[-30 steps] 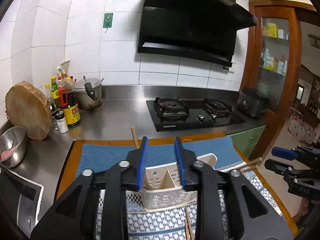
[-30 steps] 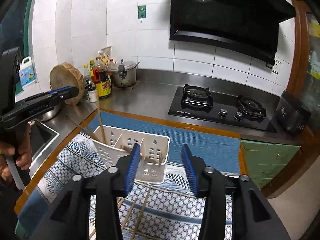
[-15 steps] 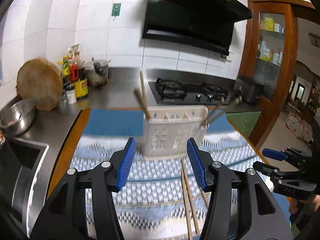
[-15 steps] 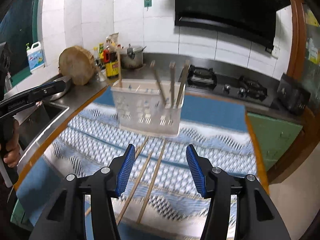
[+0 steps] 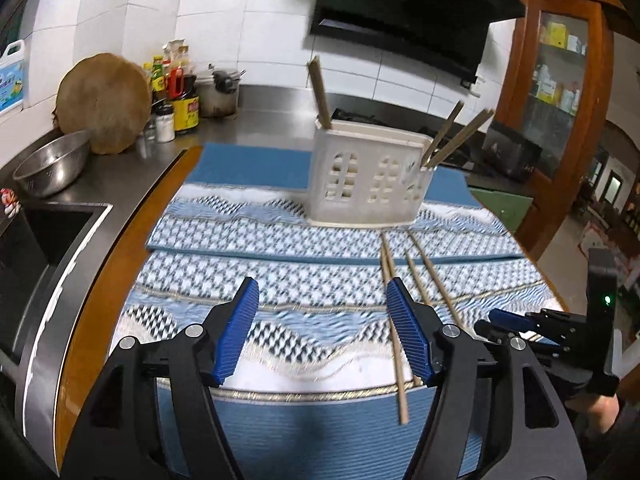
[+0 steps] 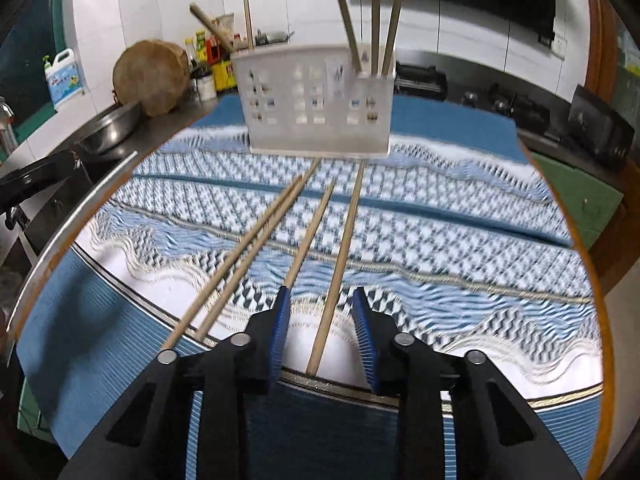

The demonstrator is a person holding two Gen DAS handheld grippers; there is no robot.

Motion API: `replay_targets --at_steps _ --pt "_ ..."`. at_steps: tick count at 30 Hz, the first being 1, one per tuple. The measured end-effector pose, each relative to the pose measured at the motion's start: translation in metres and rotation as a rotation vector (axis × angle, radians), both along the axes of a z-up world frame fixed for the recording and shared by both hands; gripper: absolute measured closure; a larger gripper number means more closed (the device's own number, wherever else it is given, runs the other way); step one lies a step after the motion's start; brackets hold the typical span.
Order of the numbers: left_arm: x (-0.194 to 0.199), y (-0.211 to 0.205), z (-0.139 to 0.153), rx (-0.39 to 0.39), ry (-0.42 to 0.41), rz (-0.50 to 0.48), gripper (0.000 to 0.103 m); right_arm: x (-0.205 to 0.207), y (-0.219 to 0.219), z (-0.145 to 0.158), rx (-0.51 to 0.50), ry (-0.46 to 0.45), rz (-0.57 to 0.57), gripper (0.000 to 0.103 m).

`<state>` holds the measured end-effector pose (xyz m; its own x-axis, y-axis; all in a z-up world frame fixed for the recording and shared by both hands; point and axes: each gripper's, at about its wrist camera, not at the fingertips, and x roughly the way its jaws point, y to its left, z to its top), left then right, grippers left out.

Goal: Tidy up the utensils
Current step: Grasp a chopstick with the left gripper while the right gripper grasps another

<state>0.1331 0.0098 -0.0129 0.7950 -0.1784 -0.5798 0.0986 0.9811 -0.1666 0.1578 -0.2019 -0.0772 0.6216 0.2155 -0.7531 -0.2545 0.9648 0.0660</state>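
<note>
A white slotted utensil holder [image 5: 368, 176] [image 6: 316, 102] stands on the blue patterned mat [image 5: 280, 240] [image 6: 440, 232], with several chopsticks upright in its end compartments. Several loose wooden chopsticks [image 5: 394, 320] [image 6: 256, 248] lie on the mat in front of it. My right gripper [image 6: 322, 308] is open and low over the mat, its jaws either side of the near end of one chopstick [image 6: 338, 268]. My left gripper [image 5: 322, 308] is open and empty, pulled back from the holder. The right gripper also shows at the left wrist view's right edge [image 5: 516, 322].
A steel bowl [image 5: 52, 166] and a sink [image 5: 40, 240] lie to the left. A round wooden board [image 5: 102, 102], sauce bottles [image 5: 180, 96] and a pot [image 5: 218, 94] stand at the back left. A gas hob [image 6: 420, 80] sits behind the holder.
Both grippers have pulled back and down from the holder. The left gripper has opened wider. The right gripper has narrowed and now straddles a loose chopstick.
</note>
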Motion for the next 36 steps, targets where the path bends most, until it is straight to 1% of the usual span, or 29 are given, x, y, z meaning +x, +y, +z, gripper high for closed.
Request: replay_targets --at_steps 3,8,10,13,17,19,20,22,23,25,31,36 --pt "-0.001 0.001 -0.013 0.002 0.028 0.002 0.036 0.004 0.003 -0.011 -0.009 0.022 -0.005 0.079" --pt "-0.002 -0.005 -0.029 0.014 0.061 -0.013 0.036 0.009 0.006 -0.023 -0.034 0.050 -0.010 0.082" --pt "-0.001 -0.011 -0.034 0.024 0.071 -0.025 0.036 0.011 0.006 -0.027 -0.040 0.060 -0.015 0.087" --pt "0.002 -0.024 -0.042 0.040 0.095 -0.062 0.038 0.011 0.007 -0.026 -0.057 0.054 -0.019 0.093" --pt "0.006 -0.043 -0.052 0.067 0.115 -0.102 0.038 0.010 0.003 -0.025 -0.062 0.052 -0.023 0.094" --pt "0.008 -0.052 -0.059 0.078 0.133 -0.124 0.047 0.008 0.000 -0.024 -0.057 0.053 -0.027 0.094" --pt "0.010 -0.056 -0.062 0.079 0.144 -0.133 0.049 0.007 -0.002 -0.024 -0.054 0.054 -0.029 0.094" --pt "0.013 -0.064 -0.069 0.086 0.165 -0.149 0.057 0.004 -0.005 -0.024 -0.049 0.055 -0.033 0.095" --pt "0.016 -0.068 -0.073 0.087 0.179 -0.152 0.058 0.003 -0.007 -0.024 -0.047 0.055 -0.034 0.095" --pt "0.019 -0.072 -0.078 0.084 0.198 -0.160 0.065 0.000 -0.010 -0.023 -0.043 0.054 -0.037 0.095" --pt "0.026 -0.082 -0.087 0.090 0.226 -0.178 0.071 -0.005 -0.019 -0.021 -0.029 0.055 -0.040 0.096" --pt "0.031 -0.089 -0.093 0.105 0.237 -0.183 0.073 -0.009 -0.019 -0.023 -0.024 0.059 -0.036 0.096"
